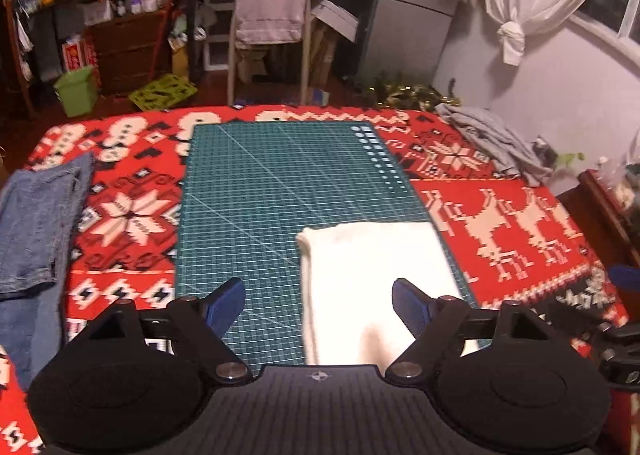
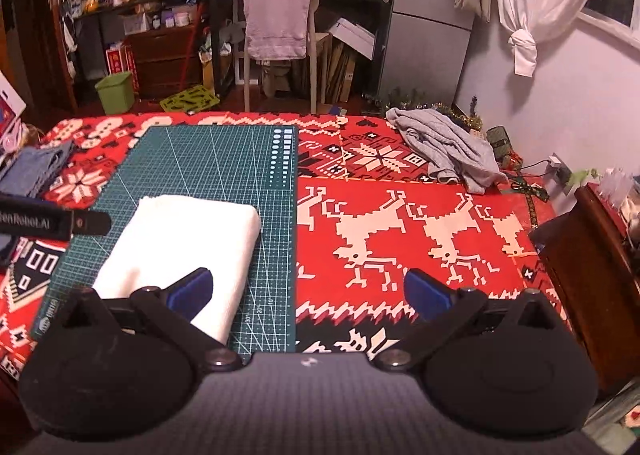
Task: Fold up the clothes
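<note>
Showing a wall socket [image 2: 559, 168], perhaps, right view only

Each camera sits just behind its own gripper's two fingers, raised above the near edge of the bed and looking forward and down. The left gripper [image 1: 318, 305] faces the green mat [image 1: 280, 191]. The right gripper [image 2: 308, 295] faces the mat's right edge and red blanket [image 2: 400, 195]. Both views share the mat, a white folded cloth [image 2: 176, 247] and the chair [image 1: 272, 11] beyond.

White folded cloth [image 1: 372, 287], green gridded mat [image 1: 280, 183], red reindeer-and-snowflake blanket [image 2: 400, 223], blue-padded claws.
</note>
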Demonstrator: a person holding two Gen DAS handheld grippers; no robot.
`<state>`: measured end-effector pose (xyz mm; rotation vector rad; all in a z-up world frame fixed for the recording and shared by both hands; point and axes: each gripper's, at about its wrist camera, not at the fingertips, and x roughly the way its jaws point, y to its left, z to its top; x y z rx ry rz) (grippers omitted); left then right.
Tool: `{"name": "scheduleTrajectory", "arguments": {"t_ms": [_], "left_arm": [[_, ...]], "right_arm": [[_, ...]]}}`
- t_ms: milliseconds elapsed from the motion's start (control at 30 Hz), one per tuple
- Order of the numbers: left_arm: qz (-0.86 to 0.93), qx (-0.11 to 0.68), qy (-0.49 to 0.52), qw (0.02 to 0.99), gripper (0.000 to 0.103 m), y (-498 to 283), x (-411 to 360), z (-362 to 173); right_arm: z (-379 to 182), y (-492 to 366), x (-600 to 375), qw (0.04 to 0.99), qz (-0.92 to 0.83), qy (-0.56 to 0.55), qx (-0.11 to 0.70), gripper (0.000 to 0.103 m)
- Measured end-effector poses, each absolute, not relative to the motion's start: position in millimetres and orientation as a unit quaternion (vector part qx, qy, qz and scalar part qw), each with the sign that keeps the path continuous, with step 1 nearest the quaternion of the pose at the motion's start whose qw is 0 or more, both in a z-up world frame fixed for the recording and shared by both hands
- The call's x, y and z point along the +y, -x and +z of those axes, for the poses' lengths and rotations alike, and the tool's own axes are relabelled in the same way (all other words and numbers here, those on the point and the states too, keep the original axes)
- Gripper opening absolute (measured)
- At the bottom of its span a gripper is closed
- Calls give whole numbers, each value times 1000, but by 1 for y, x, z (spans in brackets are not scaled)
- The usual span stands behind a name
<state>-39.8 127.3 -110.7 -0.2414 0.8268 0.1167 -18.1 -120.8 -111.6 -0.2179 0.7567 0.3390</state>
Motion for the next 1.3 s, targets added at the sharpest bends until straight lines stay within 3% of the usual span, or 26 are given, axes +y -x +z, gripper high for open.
{"name": "scheduleTrajectory", "arguments": {"t_ms": [233,733,1167,1300], "left_arm": [[45,411,150,898,63,26,139,-111],[25,451,216,865,38,7,168,-132],[17,439,283,852,38,-16,191,-141],[14,441,298,847,41,-29,199,-149]], "right_arm": [[-117,15,-102,907,139,161,362,103],[-122,-13,-110,897,186,60,396,102],[-127,-50,-119,895,210,5,393,101],[-135,-62,-108,890,225,11,397,86]]}}
